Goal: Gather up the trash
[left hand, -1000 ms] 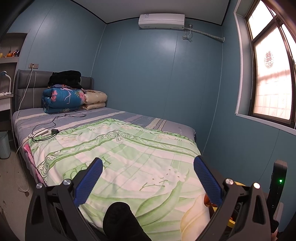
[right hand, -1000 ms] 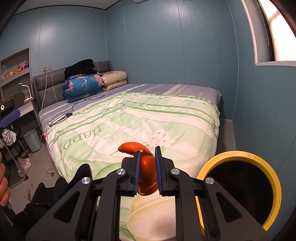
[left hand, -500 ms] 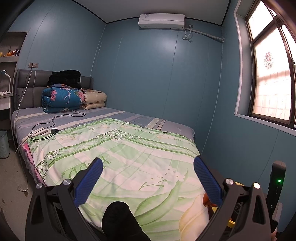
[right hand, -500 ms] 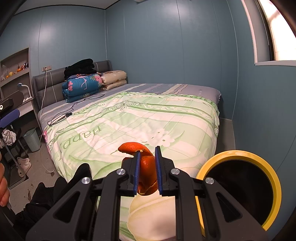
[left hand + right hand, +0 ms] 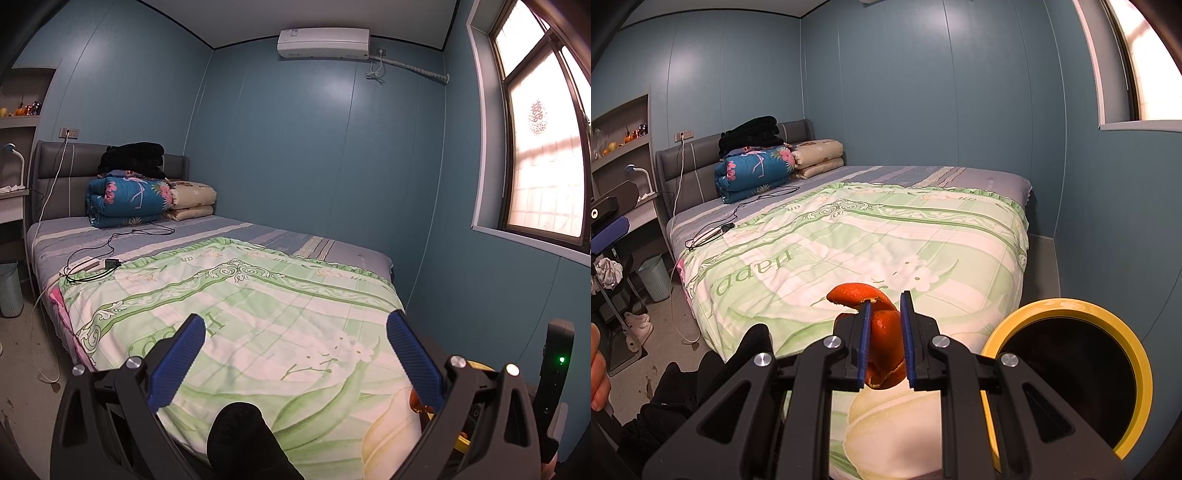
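In the left wrist view, the left gripper [image 5: 295, 354] has its blue pads [image 5: 177, 363] spread wide with nothing between them, hanging over the near end of the bed [image 5: 92, 240]. The green floral blanket [image 5: 236, 310] covers the bed's near half, its frilled far edge running from 9 o'clock toward 3 o'clock; its left edge drops to bare floor [image 5: 26, 362] at 8 o'clock, where a white cable [image 5: 40, 332] trails down. A folded blue quilt [image 5: 129, 199] sits at 10 o'clock against the headboard [image 5: 51, 166]. On the right, only a narrow strip separates the mattress edge from the blue wall [image 5: 461, 280] at 3 o'clock. A sliver of yellow rim and orange shows at 4 o'clock behind the right finger. In the right wrist view, the right gripper [image 5: 884, 332] has its pads pressed onto a curled piece of orange peel [image 5: 882, 325], whose upper tip curls over the left pad toward 11 o'clock. The peel is held over the blanket's near edge, just left of the yellow-rimmed bin [image 5: 1134, 354] at 4 o'clock, whose dark mouth faces the camera; the peel is outside the rim. The bin stands in the gap between bed and wall. At 8 o'clock the floor beside the bed is open as far as a pale wastebasket [image 5: 657, 277] and a white shoe [image 5: 639, 325]. A bare hand [image 5: 598, 369] shows at the left edge at 9 o'clock.
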The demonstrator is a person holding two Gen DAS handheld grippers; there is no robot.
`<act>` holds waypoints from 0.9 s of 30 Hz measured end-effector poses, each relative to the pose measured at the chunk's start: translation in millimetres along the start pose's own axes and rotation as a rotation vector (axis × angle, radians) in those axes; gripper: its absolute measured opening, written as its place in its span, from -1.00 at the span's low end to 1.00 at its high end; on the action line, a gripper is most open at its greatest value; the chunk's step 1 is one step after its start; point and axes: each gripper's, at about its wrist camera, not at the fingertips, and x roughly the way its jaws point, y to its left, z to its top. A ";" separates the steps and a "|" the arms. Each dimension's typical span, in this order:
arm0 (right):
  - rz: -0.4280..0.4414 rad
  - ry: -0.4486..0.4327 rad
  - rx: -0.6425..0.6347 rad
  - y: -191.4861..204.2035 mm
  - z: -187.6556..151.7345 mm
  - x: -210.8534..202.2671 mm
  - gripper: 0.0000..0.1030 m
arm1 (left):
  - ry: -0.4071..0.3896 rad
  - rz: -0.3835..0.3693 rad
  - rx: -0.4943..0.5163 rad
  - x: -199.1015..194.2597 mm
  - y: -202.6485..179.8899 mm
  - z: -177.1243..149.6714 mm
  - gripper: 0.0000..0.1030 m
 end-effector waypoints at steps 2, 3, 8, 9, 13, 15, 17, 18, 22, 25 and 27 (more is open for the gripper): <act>0.001 0.001 0.001 0.2 -0.1 0.0 -0.72 | 0.002 -0.001 -0.002 -0.3 0.1 -0.3 0.84; 0.000 0.000 0.000 0.0 0.0 0.0 -0.72 | 0.003 -0.001 -0.002 -0.1 0.2 -0.5 0.84; -0.002 0.004 0.005 -1.6 -2.1 1.0 -0.72 | 0.011 -0.005 -0.003 1.2 0.1 -1.3 0.84; -0.002 0.005 0.006 -1.9 -2.4 1.5 -0.72 | 0.012 -0.006 -0.004 1.5 0.3 -1.2 0.84; -0.003 0.006 0.006 -2.5 -2.9 1.8 -0.72 | 0.021 -0.008 -0.006 3.2 0.7 -1.1 0.84; -0.003 0.008 0.008 -3.3 -4.0 2.0 -0.72 | 0.023 -0.008 -0.009 3.6 1.0 -1.3 0.84; -0.004 0.010 0.011 -3.5 -4.3 2.1 -0.72 | 0.025 -0.007 -0.009 4.2 0.6 -1.6 0.84; -0.003 0.010 0.012 -3.5 -4.7 1.9 -0.72 | 0.027 -0.008 -0.008 4.7 0.8 -1.7 0.84; -0.004 0.009 0.010 -3.3 -4.7 2.1 -0.72 | 0.020 -0.013 0.002 4.1 0.0 -3.4 0.84; -0.002 0.011 0.010 -3.8 -4.7 2.3 -0.72 | 0.016 -0.010 0.009 3.8 -1.6 -3.6 0.84; -0.003 0.013 0.011 -3.6 -4.3 2.6 -0.72 | 0.016 -0.008 0.010 3.7 -2.7 -3.2 0.84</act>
